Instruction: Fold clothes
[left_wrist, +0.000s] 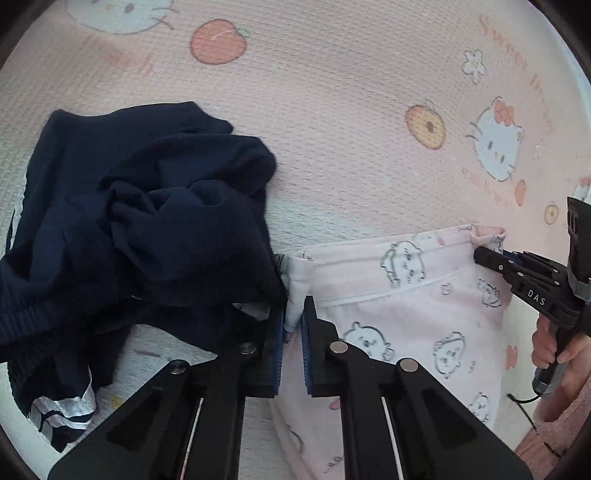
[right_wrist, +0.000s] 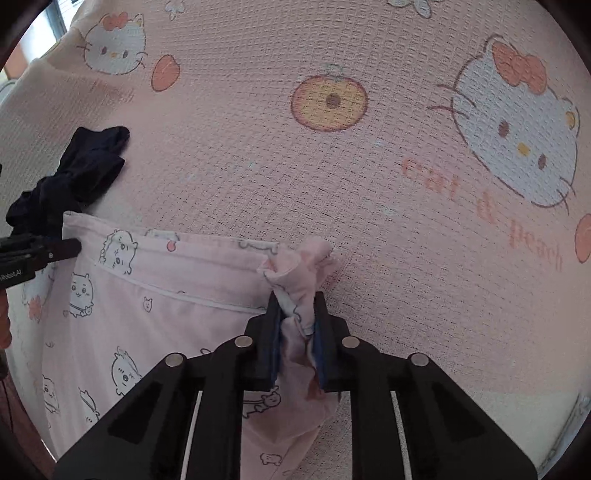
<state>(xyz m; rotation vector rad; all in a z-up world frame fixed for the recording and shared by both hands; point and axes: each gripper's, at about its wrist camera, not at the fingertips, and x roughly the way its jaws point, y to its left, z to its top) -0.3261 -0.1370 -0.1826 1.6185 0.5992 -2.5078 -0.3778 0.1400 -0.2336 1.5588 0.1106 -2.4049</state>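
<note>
Both grippers pinch the pink garment's top edge

Left gripper (left_wrist: 293, 325) and right gripper (right_wrist: 297, 325) each clamp a corner of the pink printed garment (left_wrist: 406, 306) on the cartoon-cat bed sheet (left_wrist: 332, 129); a crumpled navy garment (left_wrist: 140, 206) touches its left corner.

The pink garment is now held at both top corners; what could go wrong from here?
1. The dark garment overlaps the pink garment beside the left gripper; a lift may drag it along.
2. The right gripper pinches only a bunched corner, which might slip out or leave the fold crooked.
</note>
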